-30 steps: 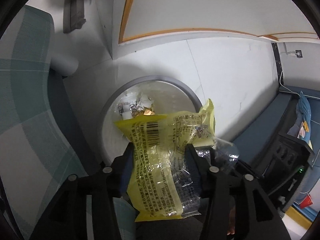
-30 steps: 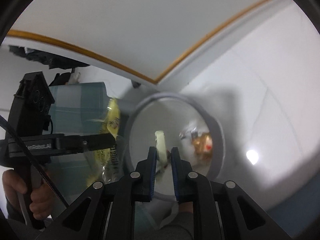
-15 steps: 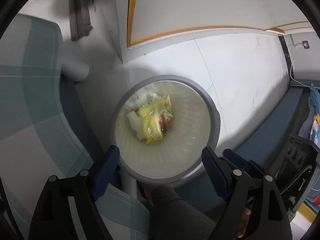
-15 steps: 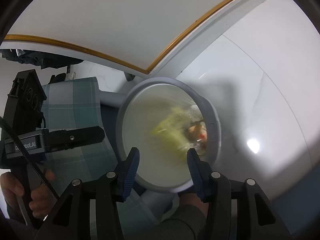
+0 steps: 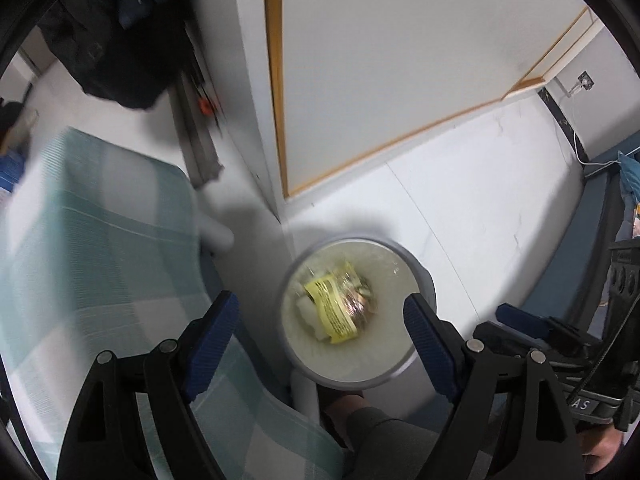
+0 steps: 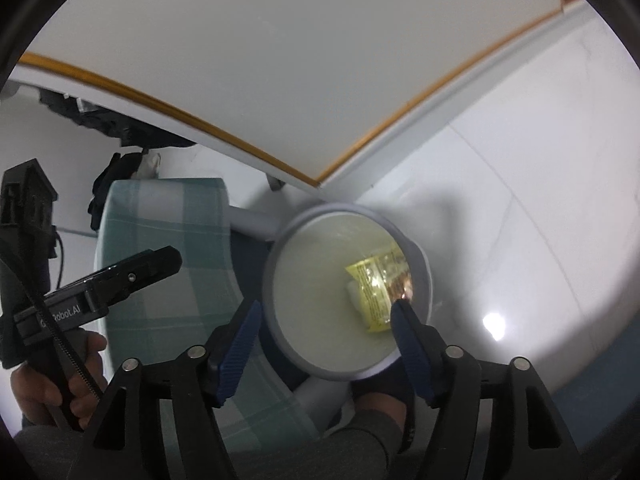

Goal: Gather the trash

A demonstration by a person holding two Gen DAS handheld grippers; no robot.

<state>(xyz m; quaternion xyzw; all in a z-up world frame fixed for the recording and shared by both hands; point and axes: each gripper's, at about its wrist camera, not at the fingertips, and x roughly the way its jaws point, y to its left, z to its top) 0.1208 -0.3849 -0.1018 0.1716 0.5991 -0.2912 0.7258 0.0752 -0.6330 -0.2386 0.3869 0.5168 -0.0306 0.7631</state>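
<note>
Left wrist view looks down past a green-and-white checked fabric chair seat (image 5: pixel 104 264) onto the glossy white tiled floor (image 5: pixel 472 200), where a round grey-rimmed waste bin with a pale translucent liner (image 5: pixel 420 276) stands near the wall corner, just beside the chair; judged placement suits dropping from above. Inside the bin, on the liner bottom, lies the yellow printed plastic snack wrapper (image 5: pixel 334 306), resting on smaller white and brownish scraps that are too blurred to identify. In this view the wrapper's long axis runs diagonally from upper left to lower right, printed text face upward; no end can be called a front. The left hand-held gripper (image 5: pixel 320 312) hangs above the bin with its blue-padded jaws spread wide and nothing between them. Right wrist view confirms the same: the right hand-held gripper (image 6: pixel 324 320) hangs over the bin rim (image 6: pixel 276 264), jaws apart and empty, the wrapper (image 6: pixel 374 288) lying toward the far right side of the liner. Judged status: this item is deposited; both tools are free for further collection.
</note>
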